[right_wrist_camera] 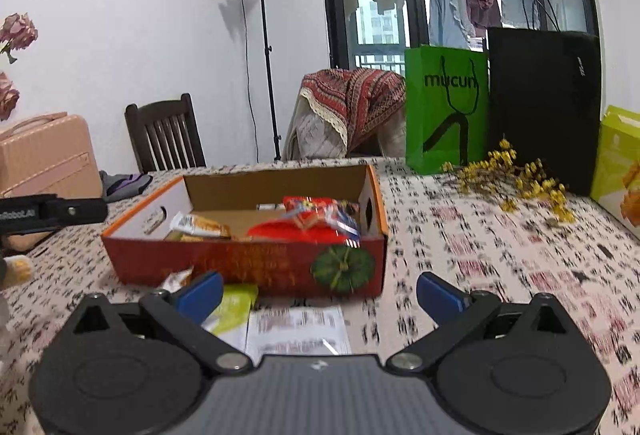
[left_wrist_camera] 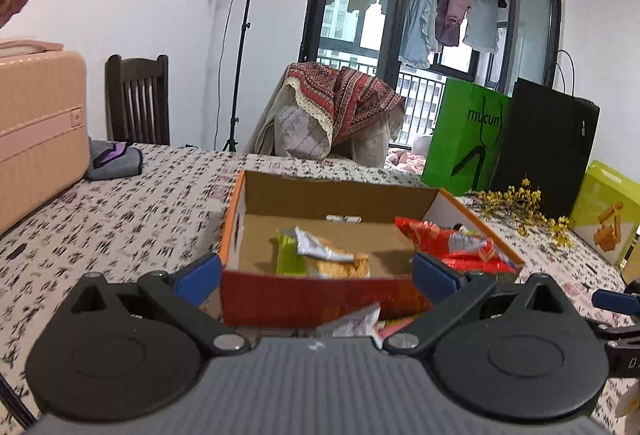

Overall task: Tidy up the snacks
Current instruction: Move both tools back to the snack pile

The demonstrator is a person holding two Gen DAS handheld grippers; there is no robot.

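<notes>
Both the left gripper (left_wrist_camera: 316,275) and right gripper (right_wrist_camera: 320,295) gape, holding nothing. Packets (right_wrist_camera: 236,309) at 6 o'clock of the box (right_wrist_camera: 256,267) could slide away under a careless pinch.

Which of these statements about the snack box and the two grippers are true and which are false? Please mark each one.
1. The cardboard box already holds snack packets. True.
2. The left gripper is shut on a packet. False: it is open and holds nothing.
3. The red snack bag lies in the box. True.
4. The right gripper is open. True.
5. The green shopping bag lies flat on the table. False: it stands upright beside the black bag.
</notes>
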